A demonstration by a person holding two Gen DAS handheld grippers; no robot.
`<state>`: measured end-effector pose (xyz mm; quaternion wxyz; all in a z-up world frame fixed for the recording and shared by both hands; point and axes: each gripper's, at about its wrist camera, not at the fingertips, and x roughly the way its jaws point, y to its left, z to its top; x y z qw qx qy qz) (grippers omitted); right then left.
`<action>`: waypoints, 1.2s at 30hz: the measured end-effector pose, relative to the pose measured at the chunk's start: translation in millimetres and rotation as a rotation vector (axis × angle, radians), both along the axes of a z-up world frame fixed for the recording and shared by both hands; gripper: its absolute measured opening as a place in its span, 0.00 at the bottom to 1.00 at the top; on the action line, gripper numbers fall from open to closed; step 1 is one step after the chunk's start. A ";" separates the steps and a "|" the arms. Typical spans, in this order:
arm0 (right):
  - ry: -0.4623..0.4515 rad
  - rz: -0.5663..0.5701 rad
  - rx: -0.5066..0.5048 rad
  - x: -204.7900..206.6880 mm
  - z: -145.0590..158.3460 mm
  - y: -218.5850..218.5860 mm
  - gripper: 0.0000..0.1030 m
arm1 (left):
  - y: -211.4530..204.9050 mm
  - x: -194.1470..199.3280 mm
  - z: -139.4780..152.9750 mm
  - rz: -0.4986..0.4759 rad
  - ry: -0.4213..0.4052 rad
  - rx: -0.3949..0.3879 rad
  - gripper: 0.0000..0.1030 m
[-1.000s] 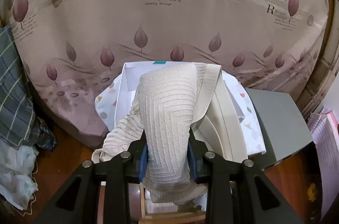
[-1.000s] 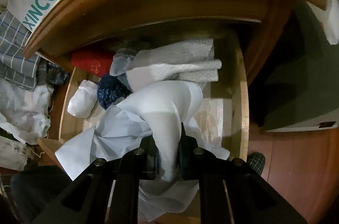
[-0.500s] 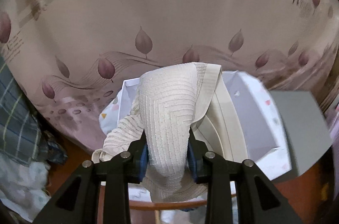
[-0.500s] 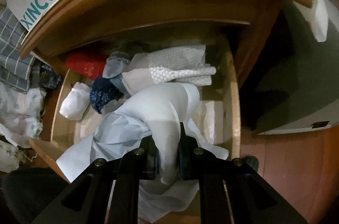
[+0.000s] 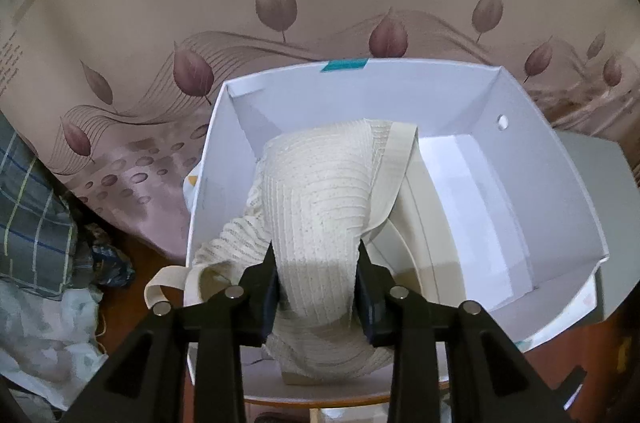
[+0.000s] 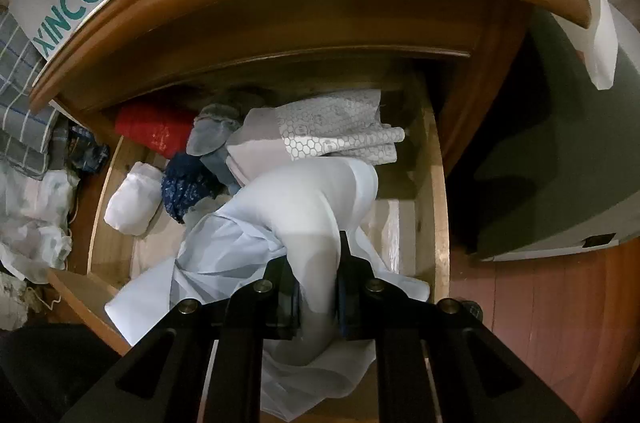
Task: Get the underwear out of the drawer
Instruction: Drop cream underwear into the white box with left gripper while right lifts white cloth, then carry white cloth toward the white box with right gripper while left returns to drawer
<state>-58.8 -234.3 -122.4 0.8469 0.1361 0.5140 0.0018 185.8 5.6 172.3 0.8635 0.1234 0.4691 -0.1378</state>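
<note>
Cream ribbed knit underwear (image 5: pixel 316 223) sits pinched between the pads of the left gripper (image 5: pixel 316 287), whose jaws are opening; it hangs over the open white cardboard box (image 5: pixel 532 159) just ahead. Right gripper (image 6: pixel 318 287) is clamped on pale blue sheer underwear (image 6: pixel 304 207) above the open wooden drawer (image 6: pixel 438 207).

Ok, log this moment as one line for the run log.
left gripper: jaws opening, cream underwear between them, over white box | right gripper: shut on pale blue garment, over drawer
</note>
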 end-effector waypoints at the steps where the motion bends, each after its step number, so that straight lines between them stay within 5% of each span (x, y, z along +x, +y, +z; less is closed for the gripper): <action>1: 0.000 0.000 0.000 0.0 0.2 0.1 0.12 | 0.4 1.2 -3.1 0.004 0.007 0.003 0.33; 15: 0.021 0.004 0.009 2.2 -2.8 0.1 0.12 | -10.0 -1.3 -18.0 0.000 0.048 0.015 0.60; 26: 0.010 -0.008 0.038 0.0 -1.2 -3.4 0.12 | 11.5 -25.9 17.2 0.029 -0.017 -0.060 0.64; 36: -0.019 -0.011 0.086 -4.5 10.5 -11.7 0.12 | 48.4 -104.9 33.5 0.019 -0.115 -0.074 0.64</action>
